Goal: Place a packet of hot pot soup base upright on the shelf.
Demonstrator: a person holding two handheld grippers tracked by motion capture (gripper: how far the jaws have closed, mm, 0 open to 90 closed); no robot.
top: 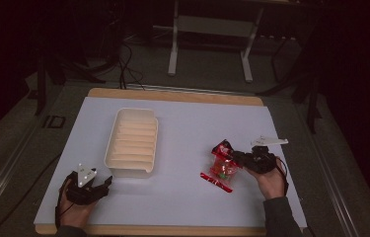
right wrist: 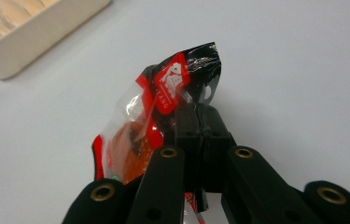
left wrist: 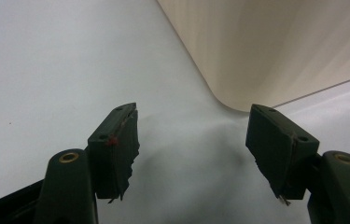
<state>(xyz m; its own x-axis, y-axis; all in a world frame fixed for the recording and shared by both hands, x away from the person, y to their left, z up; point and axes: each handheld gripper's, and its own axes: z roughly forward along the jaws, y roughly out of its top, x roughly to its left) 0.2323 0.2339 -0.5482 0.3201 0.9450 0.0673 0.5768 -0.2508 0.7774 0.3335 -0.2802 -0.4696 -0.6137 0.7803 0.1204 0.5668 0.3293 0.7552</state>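
High view: nearest the table's front edge, the left gripper [top: 104, 183] rests low on the pale grey table mat [top: 182, 197], held in the person's left hand [top: 74, 207], with its jaws pointing toward the near end of the cream-coloured ribbed plastic tray [top: 132, 143]. In the left gripper view those jaws stand wide apart with only bare mat between them — released, grasping nothing — and the tray's rounded corner [left wrist: 238, 88] sits just ahead of them, apart from both tips.

Across the mat, well apart from the left hand, the person's right hand [top: 271, 180] holds the right gripper [top: 236, 159], which is clenched on a red-and-clear crinkly plastic snack packet [top: 222, 167]. The right gripper view shows the two black jaws pressed together on the packet's film just below its black-and-red top seal [right wrist: 182, 79], with the clear lower part and its orange contents [right wrist: 126, 149] hanging to the left of the jaws. Whether the packet's bottom edge touches the mat cannot be told.

Farther off lies the tray, to the left of the packet and well apart from it, its long side running away from the person. Beyond the mat — the table's wooden far edge [top: 172, 95].
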